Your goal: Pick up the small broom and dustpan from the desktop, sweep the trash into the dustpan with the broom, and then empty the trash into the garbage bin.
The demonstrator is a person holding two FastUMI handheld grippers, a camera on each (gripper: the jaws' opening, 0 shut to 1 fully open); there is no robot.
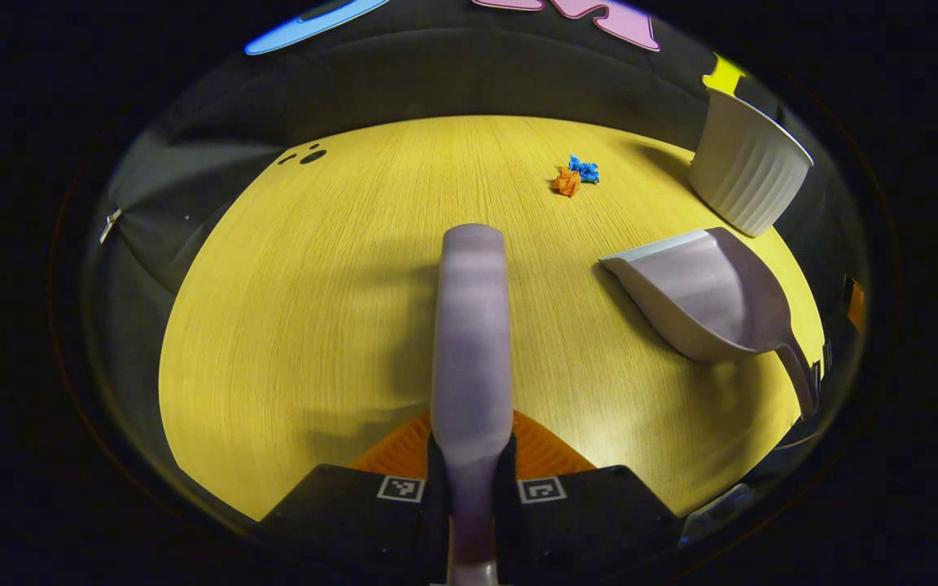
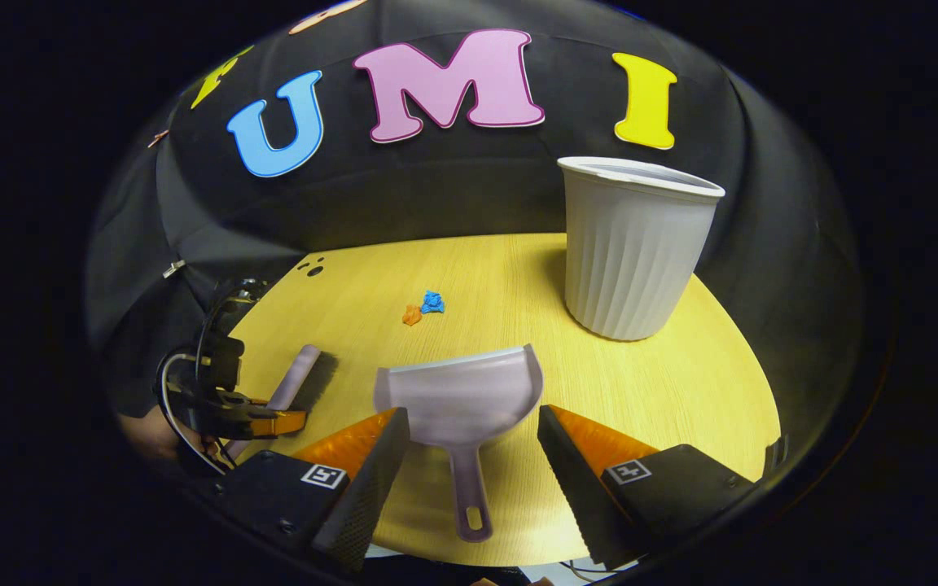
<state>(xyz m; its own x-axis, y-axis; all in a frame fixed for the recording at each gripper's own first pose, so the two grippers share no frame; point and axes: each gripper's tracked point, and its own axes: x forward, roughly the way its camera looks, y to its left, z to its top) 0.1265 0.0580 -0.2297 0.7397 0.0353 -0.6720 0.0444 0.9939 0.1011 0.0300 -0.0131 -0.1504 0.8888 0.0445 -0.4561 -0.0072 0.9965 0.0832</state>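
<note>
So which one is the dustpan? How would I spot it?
Find the tall ribbed white bin standing on the yellow wooden table. Just in front of it lies the dustpan, between the right gripper's open fingers. It is the pale lilac scoop with a wide flat mouth and a short handle, unlike the long thin broom to its left.

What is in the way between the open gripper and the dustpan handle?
Nothing visible. The right gripper is open with the dustpan handle lying on the bare table between its fingers.
</note>
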